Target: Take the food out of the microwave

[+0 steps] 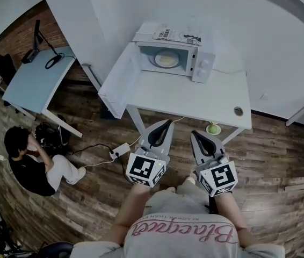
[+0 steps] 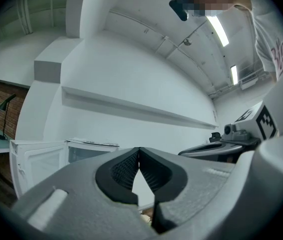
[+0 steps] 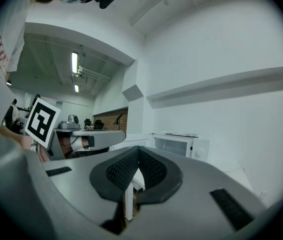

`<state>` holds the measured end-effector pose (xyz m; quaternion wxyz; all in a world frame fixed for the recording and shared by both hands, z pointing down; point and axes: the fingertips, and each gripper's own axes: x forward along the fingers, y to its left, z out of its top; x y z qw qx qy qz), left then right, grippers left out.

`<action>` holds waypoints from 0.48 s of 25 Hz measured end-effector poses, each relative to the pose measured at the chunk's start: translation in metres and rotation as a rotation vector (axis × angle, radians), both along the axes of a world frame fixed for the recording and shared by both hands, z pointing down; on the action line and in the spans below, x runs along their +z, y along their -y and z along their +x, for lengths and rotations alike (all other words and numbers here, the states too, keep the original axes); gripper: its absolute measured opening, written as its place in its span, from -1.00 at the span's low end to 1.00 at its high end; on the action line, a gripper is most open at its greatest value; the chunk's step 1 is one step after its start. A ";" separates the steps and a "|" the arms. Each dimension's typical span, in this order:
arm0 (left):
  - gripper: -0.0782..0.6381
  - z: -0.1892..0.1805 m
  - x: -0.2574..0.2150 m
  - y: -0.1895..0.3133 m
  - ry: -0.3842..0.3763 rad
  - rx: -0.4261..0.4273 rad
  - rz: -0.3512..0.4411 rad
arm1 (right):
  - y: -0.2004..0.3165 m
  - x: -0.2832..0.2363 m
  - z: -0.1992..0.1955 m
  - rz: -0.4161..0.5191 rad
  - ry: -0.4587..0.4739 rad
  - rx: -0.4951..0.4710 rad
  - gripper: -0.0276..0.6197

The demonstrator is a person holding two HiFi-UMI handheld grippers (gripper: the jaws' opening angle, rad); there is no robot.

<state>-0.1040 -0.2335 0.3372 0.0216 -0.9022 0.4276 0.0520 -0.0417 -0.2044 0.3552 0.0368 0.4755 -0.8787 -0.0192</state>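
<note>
A white microwave [image 1: 176, 59] stands at the back of a white table [image 1: 189, 98], with its door [image 1: 120, 79] swung open to the left. Inside it lies a plate of pale yellow food [image 1: 166, 61]. Both grippers hang side by side in front of the table's near edge, apart from the microwave and pointing at it. My left gripper [image 1: 167, 123] is shut and empty, as is my right gripper [image 1: 193, 134]. In the left gripper view the jaw tips [image 2: 139, 152] meet, with the microwave [image 2: 89, 151] behind them. The right gripper [image 3: 138, 152] view shows the microwave [image 3: 179, 143] ahead to the right.
A booklet [image 1: 176, 35] lies on top of the microwave. A person [image 1: 31, 163] sits on the wooden floor at the left, near a blue-grey desk [image 1: 36, 82]. On the floor under the table are a power strip [image 1: 118, 150] and a green bowl [image 1: 213, 128].
</note>
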 end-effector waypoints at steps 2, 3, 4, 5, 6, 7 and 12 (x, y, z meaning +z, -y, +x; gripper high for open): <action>-0.76 -0.003 0.000 0.008 -0.001 -0.006 -0.003 | 0.009 0.001 -0.001 -0.005 -0.001 -0.005 -0.89; -0.76 -0.004 0.001 0.013 0.000 -0.009 -0.006 | 0.014 0.001 -0.002 -0.007 -0.002 -0.009 -0.89; -0.76 -0.004 0.002 0.017 0.001 -0.012 -0.009 | 0.019 0.002 -0.003 -0.008 -0.003 -0.013 -0.89; -0.76 -0.004 0.004 0.021 0.004 -0.012 -0.013 | 0.025 0.002 -0.004 -0.008 -0.003 -0.017 -0.89; -0.76 -0.005 0.006 0.026 0.006 -0.013 -0.017 | 0.030 0.002 -0.004 -0.007 -0.003 -0.021 -0.89; -0.76 -0.004 0.008 0.031 0.008 -0.013 -0.020 | 0.035 0.003 -0.005 -0.006 -0.003 -0.024 -0.89; -0.76 0.000 0.016 0.066 0.018 -0.012 -0.027 | 0.071 0.010 -0.003 -0.011 -0.001 -0.036 -0.89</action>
